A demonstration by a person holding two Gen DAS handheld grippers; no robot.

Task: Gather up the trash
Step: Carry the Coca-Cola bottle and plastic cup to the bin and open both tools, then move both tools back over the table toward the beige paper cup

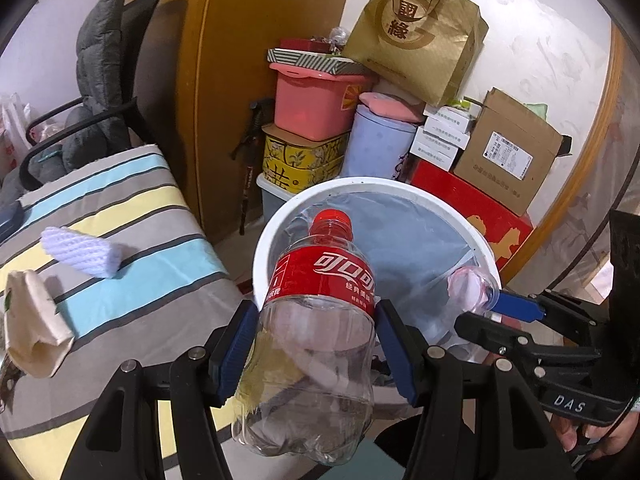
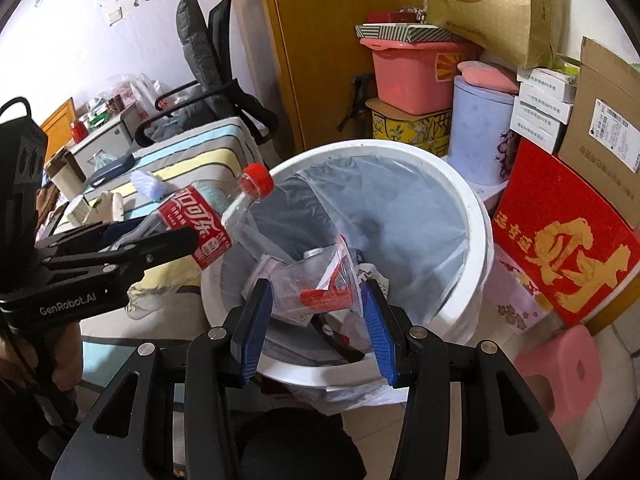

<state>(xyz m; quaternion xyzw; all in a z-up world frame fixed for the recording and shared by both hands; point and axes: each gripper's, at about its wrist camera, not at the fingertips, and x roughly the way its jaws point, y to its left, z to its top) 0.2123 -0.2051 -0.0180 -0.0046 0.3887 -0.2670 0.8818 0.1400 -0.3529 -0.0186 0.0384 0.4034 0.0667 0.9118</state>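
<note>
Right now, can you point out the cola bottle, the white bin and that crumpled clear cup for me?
cola bottle (image 1: 324, 280), left wrist view, on its red label.
white bin (image 2: 478, 240), right wrist view, on its right rim.
crumpled clear cup (image 2: 316, 280), right wrist view, on its clear wall between the blue pads.

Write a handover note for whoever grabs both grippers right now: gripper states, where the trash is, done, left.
Left gripper: shut on the empty cola bottle, cap pointing at the white bin, bottle beside its rim.
Right gripper: shut on a crumpled clear plastic cup, held over the bin's opening.
Done: both pieces picked up and brought to the lined bin; some rubbish already lies inside.
Left: release the cup, move the bottle over the opening, drop it. Crumpled tissue on the striped bedding may be next.
</note>
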